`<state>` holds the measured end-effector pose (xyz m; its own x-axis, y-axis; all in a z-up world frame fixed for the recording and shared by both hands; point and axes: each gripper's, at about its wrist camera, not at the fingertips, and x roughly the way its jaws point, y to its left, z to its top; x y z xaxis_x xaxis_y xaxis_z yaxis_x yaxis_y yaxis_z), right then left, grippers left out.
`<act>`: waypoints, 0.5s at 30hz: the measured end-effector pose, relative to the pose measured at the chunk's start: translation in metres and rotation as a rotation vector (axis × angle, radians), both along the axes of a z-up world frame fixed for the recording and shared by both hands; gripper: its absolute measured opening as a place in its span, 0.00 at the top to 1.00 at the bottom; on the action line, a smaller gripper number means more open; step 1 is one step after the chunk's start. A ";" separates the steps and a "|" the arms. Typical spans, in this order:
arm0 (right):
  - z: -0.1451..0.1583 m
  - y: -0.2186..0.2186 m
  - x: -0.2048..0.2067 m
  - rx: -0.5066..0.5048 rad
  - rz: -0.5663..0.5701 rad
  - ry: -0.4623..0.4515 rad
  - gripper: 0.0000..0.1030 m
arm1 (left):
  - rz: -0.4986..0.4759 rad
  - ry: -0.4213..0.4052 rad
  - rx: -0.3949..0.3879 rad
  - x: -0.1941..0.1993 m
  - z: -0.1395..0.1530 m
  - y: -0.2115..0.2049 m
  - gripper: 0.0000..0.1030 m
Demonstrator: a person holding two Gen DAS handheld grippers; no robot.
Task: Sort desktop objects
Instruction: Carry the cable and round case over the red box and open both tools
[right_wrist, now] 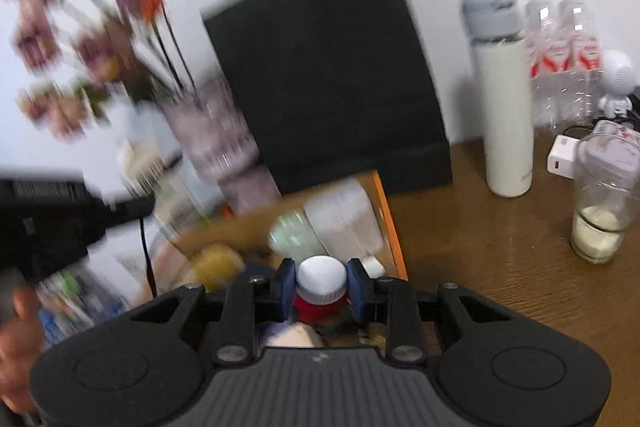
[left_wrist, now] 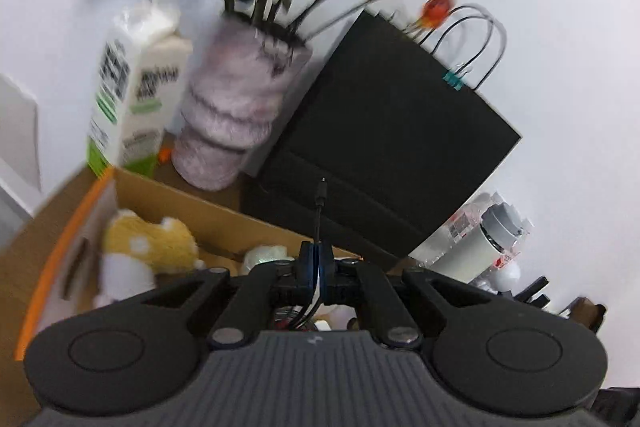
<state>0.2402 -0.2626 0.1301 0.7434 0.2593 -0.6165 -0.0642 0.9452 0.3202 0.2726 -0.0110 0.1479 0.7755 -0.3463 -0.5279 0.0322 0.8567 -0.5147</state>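
My left gripper point(left_wrist: 317, 267) is shut on a thin black cable point(left_wrist: 319, 211) whose plug end sticks up past the fingertips; it hangs over a cardboard box point(left_wrist: 172, 193) with an orange rim. A yellow plush toy point(left_wrist: 154, 241) lies inside the box. My right gripper point(right_wrist: 321, 285) is shut on a small bottle with a white cap point(right_wrist: 322, 279) and red label, held above the same box point(right_wrist: 390, 223). The left gripper point(right_wrist: 60, 211) shows blurred at the left of the right wrist view, with the cable point(right_wrist: 146, 255) dangling.
A black paper bag point(left_wrist: 384, 131) point(right_wrist: 332, 83), a flower vase point(left_wrist: 236, 107) and a carton point(left_wrist: 132, 99) stand behind the box. On the brown table are a white flask point(right_wrist: 506, 107), water bottles point(right_wrist: 564, 55), a white charger point(right_wrist: 562, 157) and a glass jar point(right_wrist: 604, 195).
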 end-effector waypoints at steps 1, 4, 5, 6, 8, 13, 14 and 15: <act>-0.005 0.005 0.006 -0.040 0.002 0.021 0.73 | -0.015 0.021 0.011 0.009 -0.005 -0.002 0.97; -0.013 0.012 0.022 -0.094 0.007 0.085 0.63 | 0.007 0.071 0.037 0.025 -0.023 -0.003 0.89; -0.015 0.011 0.025 -0.086 0.005 0.099 0.49 | 0.015 0.069 0.046 0.025 -0.027 -0.002 0.85; -0.015 0.011 0.027 -0.077 0.009 0.109 0.43 | 0.016 0.058 0.076 0.025 -0.030 -0.002 0.71; -0.014 0.013 0.030 -0.075 0.013 0.118 0.35 | 0.034 0.026 0.172 0.019 -0.032 0.002 0.42; -0.009 0.027 0.015 -0.053 0.035 0.083 0.22 | 0.057 0.004 0.482 -0.008 -0.031 0.005 0.08; -0.009 0.033 0.011 -0.047 0.052 0.065 0.21 | 0.056 -0.007 0.527 -0.014 -0.033 0.006 0.05; -0.009 0.038 0.007 -0.044 0.066 0.048 0.21 | 0.049 -0.022 0.573 -0.022 -0.034 0.006 0.03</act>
